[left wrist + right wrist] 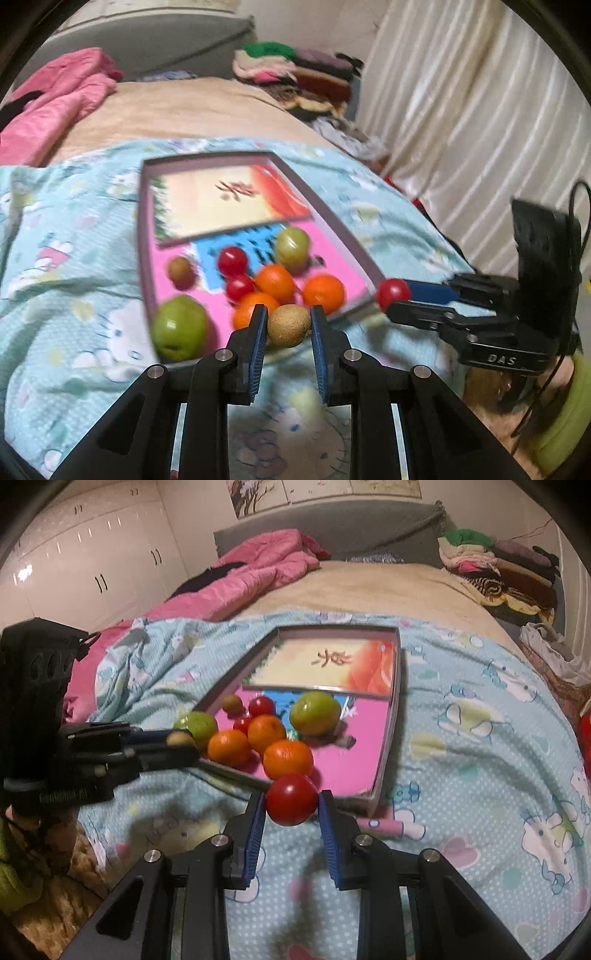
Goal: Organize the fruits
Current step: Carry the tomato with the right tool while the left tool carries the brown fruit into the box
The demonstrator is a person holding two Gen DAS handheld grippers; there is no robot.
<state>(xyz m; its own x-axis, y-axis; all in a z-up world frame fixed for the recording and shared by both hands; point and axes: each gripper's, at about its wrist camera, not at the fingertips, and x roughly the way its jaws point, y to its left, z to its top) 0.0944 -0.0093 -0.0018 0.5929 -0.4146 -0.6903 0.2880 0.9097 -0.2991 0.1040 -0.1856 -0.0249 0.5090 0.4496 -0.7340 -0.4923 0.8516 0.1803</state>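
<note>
My left gripper [289, 325] is shut on a brown kiwi [289, 325] just above the near edge of a shallow box tray [347, 236]. My right gripper [291, 801] is shut on a red tomato [291, 799] at the tray's [397, 686] near rim. The right gripper also shows in the left wrist view [397, 295], the left one in the right wrist view [181, 744]. In the tray lie three oranges [288, 758], two green apples [314, 713], two small tomatoes [261, 706] and another kiwi [231, 702].
The tray lies on a light blue cartoon-print blanket [480, 760] on a bed. A pink quilt [255, 576] is bunched at the far left, folded clothes [495, 565] are piled at the far right. White curtains [461, 92] hang to the right.
</note>
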